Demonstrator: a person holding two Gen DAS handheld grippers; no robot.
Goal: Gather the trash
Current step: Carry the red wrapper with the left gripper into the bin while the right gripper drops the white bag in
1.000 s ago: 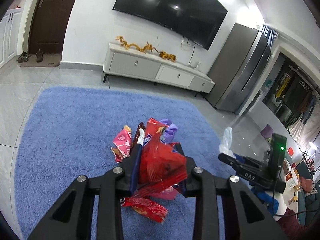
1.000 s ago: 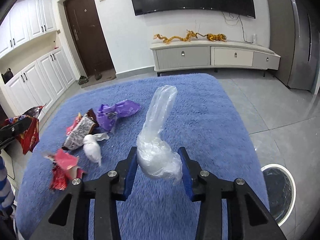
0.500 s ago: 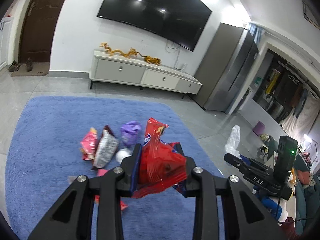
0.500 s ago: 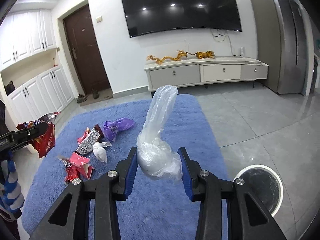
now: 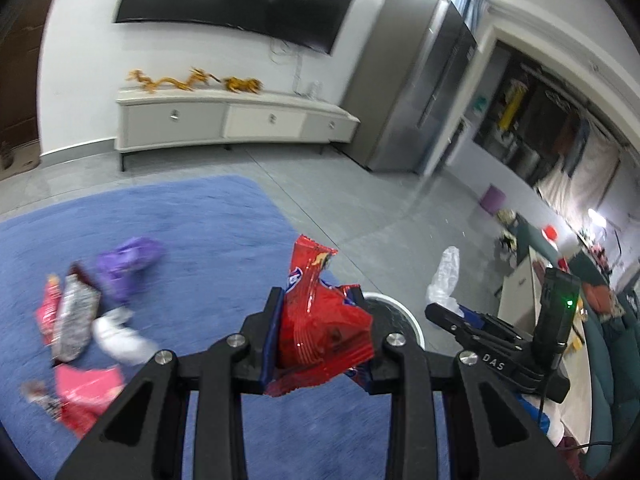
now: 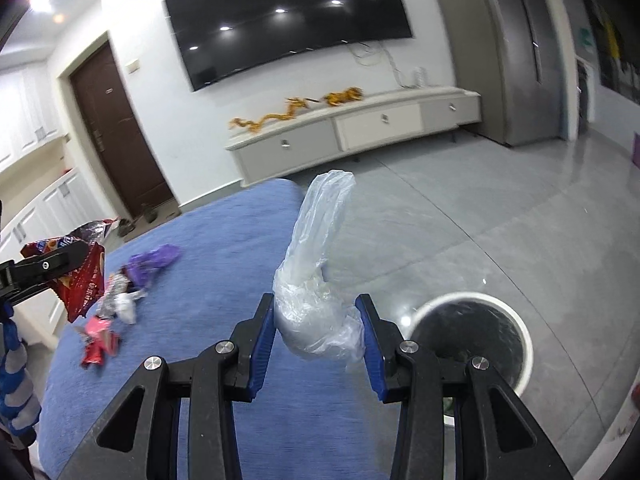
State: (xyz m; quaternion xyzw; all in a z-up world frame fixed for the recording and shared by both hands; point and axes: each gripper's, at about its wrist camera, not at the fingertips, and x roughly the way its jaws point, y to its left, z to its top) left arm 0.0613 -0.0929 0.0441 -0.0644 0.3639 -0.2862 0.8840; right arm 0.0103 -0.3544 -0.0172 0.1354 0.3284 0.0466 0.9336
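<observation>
L gripper [image 5: 320, 316]: fingers clamped on crumpled red foil snack wrapper [image 5: 320, 320], top end sticking up past the tips, lower edge hanging below the pads. R gripper [image 6: 318, 316]: blue-padded fingers clamped on bunched clear plastic bag [image 6: 316, 280], long tail standing up beyond the tips.

White-rimmed round trash bin w/ dark inside [image 6: 476, 340] on grey tile floor, just right of R fingers; in L view its rim [image 5: 404, 316] peeks out right behind the wrapper, beyond the fingertips.

Rest of litter on blue shag rug [image 5: 200, 220], left of L fingers: purple plastic bag [image 5: 128, 260], silver-black wrapper [image 5: 74, 324], white crumpled wad [image 5: 120, 336], pink wrapper [image 5: 86, 396]. Blurry, can't tell more.
</observation>
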